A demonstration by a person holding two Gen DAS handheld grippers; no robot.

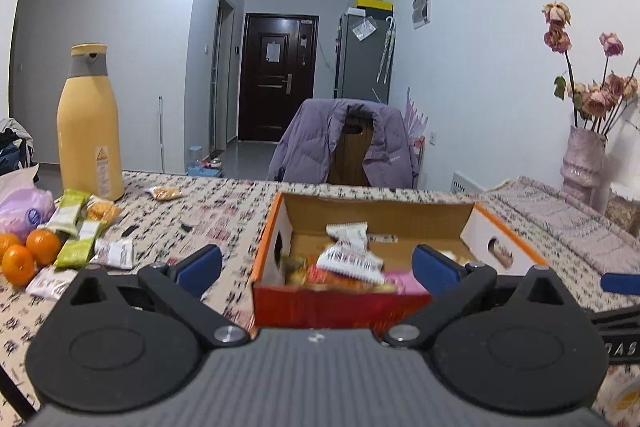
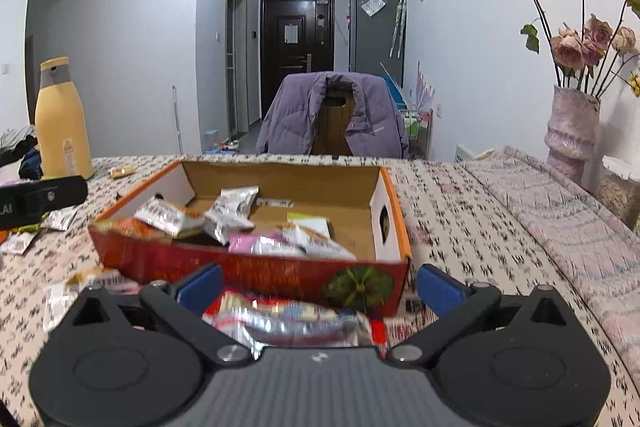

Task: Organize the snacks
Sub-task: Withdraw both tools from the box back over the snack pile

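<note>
Patterned worktop (image 2: 440,195) carries the cardboard box (image 2: 256,267) mid-surface, part-filled. Both the left gripper (image 1: 316,267) and right gripper (image 2: 318,289) are spread, empty; the wrapped snack (image 2: 288,319) lies at the near edge: pinch its middle, lift clear of the box wall.

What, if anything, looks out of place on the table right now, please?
One small orange-yellow packet lies alone near the far edge beside the yellow bottle, apart from the loose snack pile by the oranges and outside the box. Otherwise nothing looks spilled or damaged.
</note>
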